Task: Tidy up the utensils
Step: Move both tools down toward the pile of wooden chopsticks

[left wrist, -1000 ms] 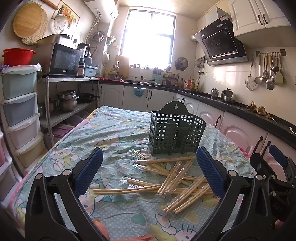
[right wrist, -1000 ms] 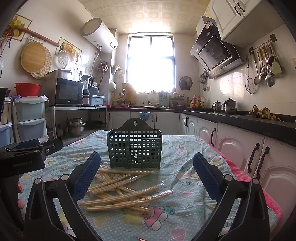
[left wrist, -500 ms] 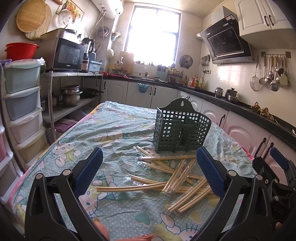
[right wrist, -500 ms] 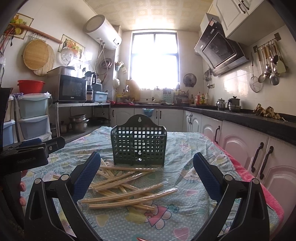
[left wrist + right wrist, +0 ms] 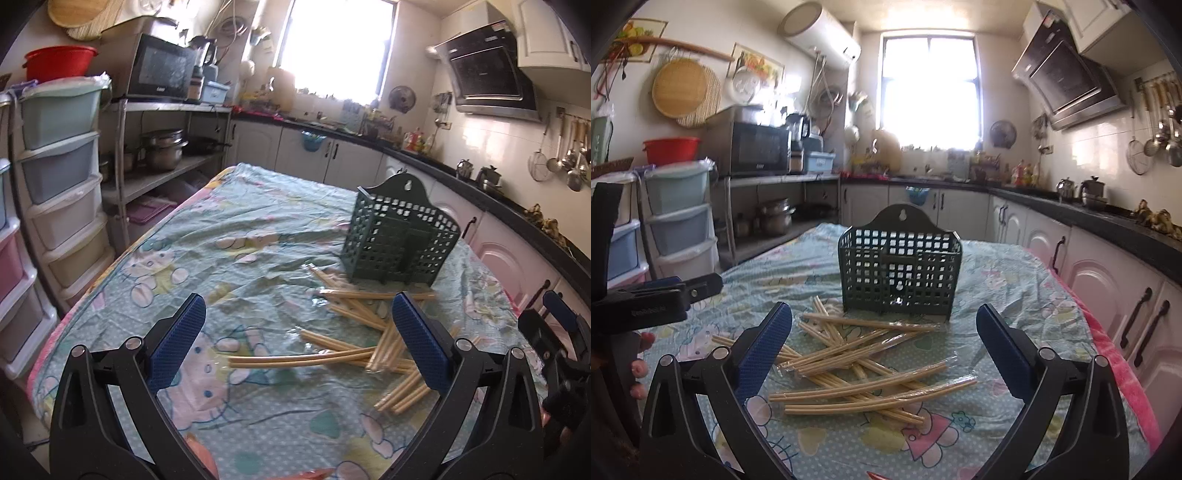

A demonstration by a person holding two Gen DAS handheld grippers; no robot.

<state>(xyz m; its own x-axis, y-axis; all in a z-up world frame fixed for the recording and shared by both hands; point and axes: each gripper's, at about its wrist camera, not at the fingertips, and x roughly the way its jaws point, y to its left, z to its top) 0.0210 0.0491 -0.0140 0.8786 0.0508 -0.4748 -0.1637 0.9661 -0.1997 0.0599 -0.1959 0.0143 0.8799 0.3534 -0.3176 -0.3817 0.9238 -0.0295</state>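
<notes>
Right wrist view: chopsticks (image 5: 864, 354) lie scattered on the table (image 5: 1015, 280) just before the green holder (image 5: 899, 269), both grippers' fingers (image 5: 764, 347) wide open and empty, probably lining up a first grab

daylight from blown-out window (image 5: 930, 88) | fisheye edge bending | left view slightly motion-blurred

Chopsticks (image 5: 857, 354) before holder (image 5: 899, 273)

Both grippers hang level, side by side. The left gripper (image 5: 298, 343) and the right gripper (image 5: 884, 349) gape wide, holding nothing.
</notes>
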